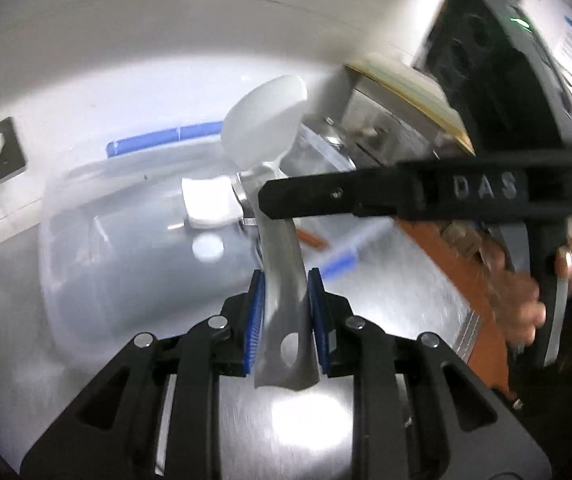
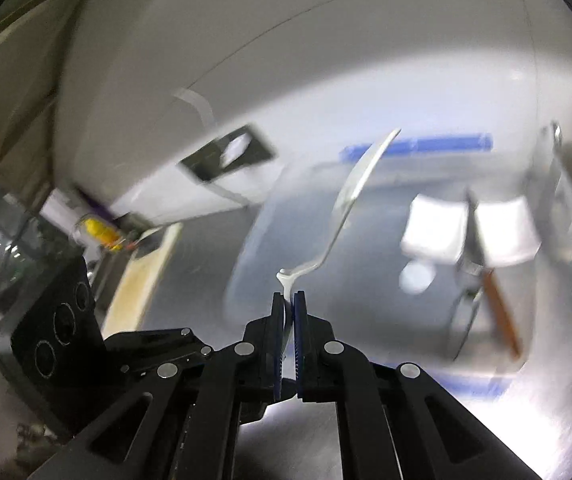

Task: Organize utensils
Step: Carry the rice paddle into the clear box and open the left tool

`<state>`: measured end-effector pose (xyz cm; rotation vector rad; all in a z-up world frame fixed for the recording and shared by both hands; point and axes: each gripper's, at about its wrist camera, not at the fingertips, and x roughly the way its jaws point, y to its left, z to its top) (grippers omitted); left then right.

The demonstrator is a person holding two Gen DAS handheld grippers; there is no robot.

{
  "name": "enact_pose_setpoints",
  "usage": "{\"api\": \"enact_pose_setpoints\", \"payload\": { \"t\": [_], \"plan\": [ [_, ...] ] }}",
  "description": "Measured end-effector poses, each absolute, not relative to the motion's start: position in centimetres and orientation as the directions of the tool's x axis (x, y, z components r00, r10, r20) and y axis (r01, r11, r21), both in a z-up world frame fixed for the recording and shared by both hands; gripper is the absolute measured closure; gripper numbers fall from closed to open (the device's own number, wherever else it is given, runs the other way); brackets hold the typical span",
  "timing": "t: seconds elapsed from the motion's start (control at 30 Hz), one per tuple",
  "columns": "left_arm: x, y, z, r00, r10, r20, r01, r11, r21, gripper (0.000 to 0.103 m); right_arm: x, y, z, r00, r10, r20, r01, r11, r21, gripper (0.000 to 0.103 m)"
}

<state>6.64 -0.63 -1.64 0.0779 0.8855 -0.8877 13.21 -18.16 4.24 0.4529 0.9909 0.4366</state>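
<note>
The left gripper clamps a grey handle above the clear container. The right gripper, held level across that container, grips a white spoon by its stem.

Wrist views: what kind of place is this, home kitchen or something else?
Probably a kitchen prep counter, possibly commercial: a brushed steel worktop, a clear plastic bin with blue latches, and utensils. The left claw grips a grey-handled utensil; the right claw grips a white spoon.

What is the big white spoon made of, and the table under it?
The white spoon looks like plastic: milky, slightly see-through, with a thin bent neck, though blur leaves this uncertain. The left gripper holds a grey handle, matte, probably plastic too. The table looks like brushed steel: silvery, with fine streaks and glare.
</note>
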Motion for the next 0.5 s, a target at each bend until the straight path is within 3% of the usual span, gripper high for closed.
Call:
{"api": "enact_pose_setpoints", "payload": {
  "t": [0.2, 0.37, 0.5],
  "plan": [
    [16.1, -7.0, -6.5, 0.146, -0.584, -0.798, 0.624, 0.68, -0.383, 0.082, 21.6, -20.2, -1.5, 0.345, 0.48, -0.807, -0.047, 0.867, 0.496, 0.096],
    [20.2, -9.7, -12.3, -0.049, -0.543, -0.839, 0.527, 0.699, -0.483, 0.082, 26.0, -22.2, -8.4, 0.195, 0.534, -0.823, 0.054, 0.832, 0.552, 0.097],
    [22.1, -10.3, -15.8, -0.138, -0.47, -0.872, 0.426, 0.766, -0.481, 0.082, 27.6, -22.9, -11.5, 0.13, 0.518, -0.846, 0.089, 0.843, 0.53, 0.097]
  ]
}}
